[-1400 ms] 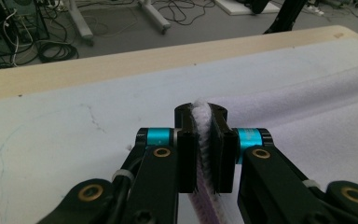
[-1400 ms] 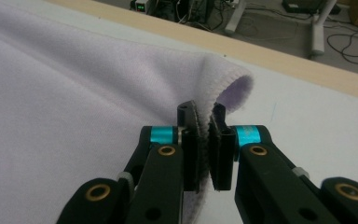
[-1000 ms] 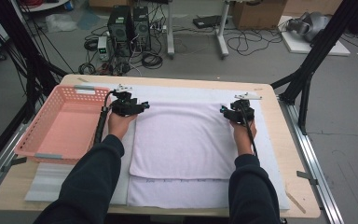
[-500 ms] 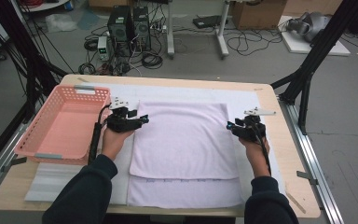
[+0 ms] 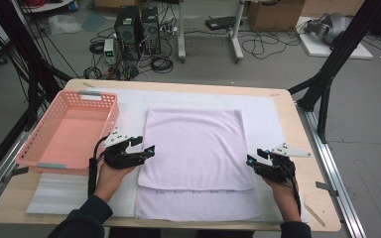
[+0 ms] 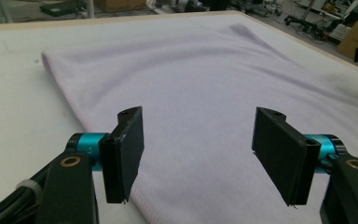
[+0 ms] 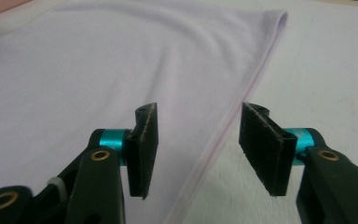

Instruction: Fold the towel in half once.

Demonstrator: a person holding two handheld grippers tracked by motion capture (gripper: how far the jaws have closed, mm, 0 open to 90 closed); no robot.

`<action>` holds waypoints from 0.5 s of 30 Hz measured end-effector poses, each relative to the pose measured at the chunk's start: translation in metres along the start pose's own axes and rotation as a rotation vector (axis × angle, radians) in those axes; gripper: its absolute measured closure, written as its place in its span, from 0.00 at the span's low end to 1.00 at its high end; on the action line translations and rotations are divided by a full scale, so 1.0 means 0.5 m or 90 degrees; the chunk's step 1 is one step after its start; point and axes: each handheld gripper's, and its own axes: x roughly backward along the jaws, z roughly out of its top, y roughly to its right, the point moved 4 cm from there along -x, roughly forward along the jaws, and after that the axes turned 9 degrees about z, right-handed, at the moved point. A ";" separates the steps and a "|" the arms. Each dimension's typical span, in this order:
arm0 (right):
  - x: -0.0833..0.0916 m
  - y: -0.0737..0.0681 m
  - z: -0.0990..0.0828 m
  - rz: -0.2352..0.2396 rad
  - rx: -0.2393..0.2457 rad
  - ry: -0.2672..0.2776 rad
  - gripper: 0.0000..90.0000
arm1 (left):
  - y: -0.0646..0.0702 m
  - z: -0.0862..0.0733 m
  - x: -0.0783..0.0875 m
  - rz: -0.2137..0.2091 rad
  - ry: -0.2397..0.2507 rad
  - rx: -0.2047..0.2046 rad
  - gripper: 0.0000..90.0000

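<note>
A: Item one, the towel (image 5: 193, 148)?

B: Pale lilac, folded, lying flat on the white mat (image 5: 268, 114) in the middle of the table (image 5: 297, 144). The upper layer stops short of the near edge, so a strip of the lower layer shows in front.

A: Item two, left gripper (image 5: 146, 151)?

B: At the towel's left edge, near its front corner, pointing inward. Jaws wide apart and just been opening; in the left gripper view (image 6: 198, 154) the cloth lies below and beyond them, nothing pinched (the pads are bare).

A: Item three, right gripper (image 5: 252, 162)?

B: At the towel's right edge, opposite the other. Jaws apart, also just been opening; in the right gripper view (image 7: 198, 149) the towel's hemmed edge runs through the gap beneath them, and neither pad presses on it.

A: Sundries?

B: One pink basket (image 5: 54, 163), on the table's left side, just beside the left gripper.
</note>
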 end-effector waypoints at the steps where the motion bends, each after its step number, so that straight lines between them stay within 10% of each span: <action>1: 0.007 -0.002 -0.005 -0.003 0.005 -0.003 0.48 | 0.001 -0.006 0.006 0.002 0.000 0.004 0.37; 15: 0.073 -0.049 -0.079 -0.005 -0.001 -0.024 0.62 | 0.056 -0.080 0.070 0.001 -0.057 -0.032 0.50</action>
